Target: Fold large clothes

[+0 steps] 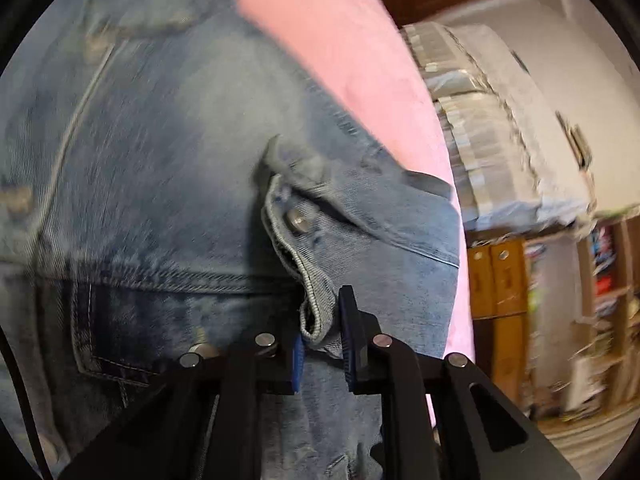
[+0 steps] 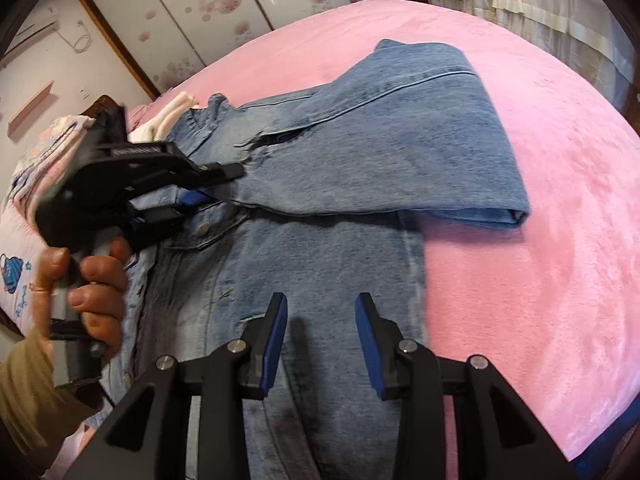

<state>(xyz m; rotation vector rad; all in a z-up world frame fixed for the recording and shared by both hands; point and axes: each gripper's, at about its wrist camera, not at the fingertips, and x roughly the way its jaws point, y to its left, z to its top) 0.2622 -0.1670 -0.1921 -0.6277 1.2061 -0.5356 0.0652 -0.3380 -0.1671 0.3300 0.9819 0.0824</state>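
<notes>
Denim jacket (image 2: 320, 208) is lying spread on the pink blanket (image 2: 540, 240) covering the bed, front side up. One sleeve (image 2: 400, 136) is lying folded across the body of the jacket, its cuff end reaching out toward the blanket at the right of the right wrist view.

Left gripper (image 1: 322, 340) is clamping down on the jacket's button edge — the blue pads are sitting narrow with a doubled denim hem pinched between them, a metal button (image 1: 298, 220) showing just ahead of the tips. The left wrist view is blurring, so finer detail there is hard to read. From the right wrist view the same left gripper (image 2: 204, 196) is coming in from the left side, fingertips down on the denim near the chest pocket flap, with a bare hand (image 2: 88, 280) wrapping its handle and a tan sleeve (image 2: 28, 392) behind it.

Right gripper (image 2: 321, 340) is hovering over the lower body panel of the jacket — jaws standing partly apart, nothing between the pads, only flat denim below them.

Folded light-coloured bedding (image 2: 52, 152) is sitting at the far left of the bed, beyond the jacket's collar end.
</notes>
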